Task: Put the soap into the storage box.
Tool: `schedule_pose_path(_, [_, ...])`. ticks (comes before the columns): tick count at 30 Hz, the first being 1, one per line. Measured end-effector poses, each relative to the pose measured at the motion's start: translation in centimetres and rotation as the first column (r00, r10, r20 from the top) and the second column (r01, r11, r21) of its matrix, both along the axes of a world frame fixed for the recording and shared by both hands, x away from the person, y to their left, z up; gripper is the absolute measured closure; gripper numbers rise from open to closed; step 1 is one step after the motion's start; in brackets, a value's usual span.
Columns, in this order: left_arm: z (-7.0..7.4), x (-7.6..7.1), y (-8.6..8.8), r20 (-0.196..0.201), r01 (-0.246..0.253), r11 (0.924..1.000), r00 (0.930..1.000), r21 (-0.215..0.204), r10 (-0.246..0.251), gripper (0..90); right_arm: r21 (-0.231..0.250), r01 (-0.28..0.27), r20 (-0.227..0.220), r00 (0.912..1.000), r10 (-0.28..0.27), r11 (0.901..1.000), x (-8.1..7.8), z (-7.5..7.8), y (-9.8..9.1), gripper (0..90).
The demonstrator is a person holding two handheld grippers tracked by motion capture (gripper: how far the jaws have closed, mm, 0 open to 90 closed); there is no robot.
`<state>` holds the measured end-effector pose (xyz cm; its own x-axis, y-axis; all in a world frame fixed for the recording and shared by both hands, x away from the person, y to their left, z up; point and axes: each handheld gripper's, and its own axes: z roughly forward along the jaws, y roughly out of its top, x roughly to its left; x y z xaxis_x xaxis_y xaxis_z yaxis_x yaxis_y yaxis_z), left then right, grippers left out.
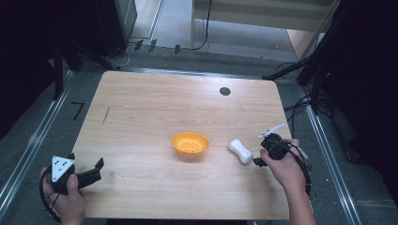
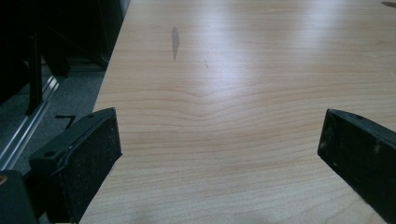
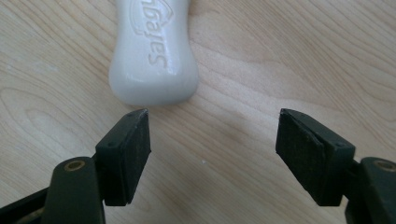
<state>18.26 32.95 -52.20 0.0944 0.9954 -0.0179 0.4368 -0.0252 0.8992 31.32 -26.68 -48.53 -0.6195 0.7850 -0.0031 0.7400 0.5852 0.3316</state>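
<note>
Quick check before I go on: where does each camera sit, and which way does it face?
High view: above the person's side, looking forward and down on the table; both forearms, left hand-held gripper, right hand-held gripper, orange bowl, white soap bar.
Left gripper view: low at the table's left edge, looking across bare wood between its open jaws.
Right gripper view: just above the tabletop, jaws apart, facing the soap bar's end.
Shared: the soap bar, in the high and right gripper views.
</note>
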Motion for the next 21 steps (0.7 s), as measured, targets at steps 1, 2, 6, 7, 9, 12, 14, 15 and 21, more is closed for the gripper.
schedule_pose_path(1, [0.0, 0.0, 0.0, 0.001, 0.001, 1.0, 1.0, 0.002, -0.001, 0.0, -0.005, -0.003, -0.012, 0.9999, 0.003, 1.0, 0.3, 0.1, 0.4, 26.2])
schedule_pose_path(2, [0.0, 0.0, 0.0, 0.001, 0.001, 1.0, 1.0, 0.001, -0.001, 0.0, -0.003, -0.006, -0.02, 0.9998, 0.006, 1.0, 0.4, 0.1, 0.5, 25.9])
schedule_pose_path(6, [0.0, 0.0, -0.1, -0.002, -0.004, 1.0, 1.0, 0.004, 0.004, 0.0, -0.003, -0.013, -0.041, 0.9991, 0.013, 0.9999, 0.7, 0.0, 1.2, 22.5])
schedule_pose_path(7, [0.0, 0.0, -0.1, 0.0, -0.005, 1.0, 1.0, 0.004, 0.005, 0.0, -0.002, -0.011, -0.045, 0.9989, 0.011, 0.9999, 0.8, 0.0, 1.3, 21.4])
schedule_pose_path(9, [0.0, 0.0, -0.1, 0.002, -0.001, 1.0, 1.0, 0.001, 0.001, 0.0, 0.004, -0.018, -0.051, 0.9985, 0.018, 0.9998, 0.9, 0.0, 1.6, 20.2])
schedule_pose_path(12, [0.0, 0.0, -0.1, 0.0, -0.002, 1.0, 1.0, 0.003, 0.002, 0.0, 0.01, -0.026, -0.049, 0.9984, 0.027, 0.9996, 1.0, 0.1, 2.1, 19.5])
schedule_pose_path(14, [0.0, 0.0, -0.1, 0.001, -0.003, 1.0, 1.0, 0.003, 0.003, 0.0, 0.008, -0.024, -0.049, 0.9985, 0.025, 0.9997, 1.2, 0.2, 2.4, 19.5])
schedule_pose_path(15, [0.0, 0.0, -0.1, 0.001, -0.003, 1.0, 1.0, 0.003, 0.003, 0.0, 0.008, -0.024, -0.049, 0.9985, 0.025, 0.9997, 1.2, 0.2, 2.4, 19.5])
schedule_pose_path(21, [0.0, 0.0, -0.1, 0.002, -0.002, 1.0, 1.0, 0.002, 0.002, 0.0, 0.016, -0.014, -0.041, 0.999, 0.015, 0.9998, 1.8, 0.3, 3.1, 19.4])
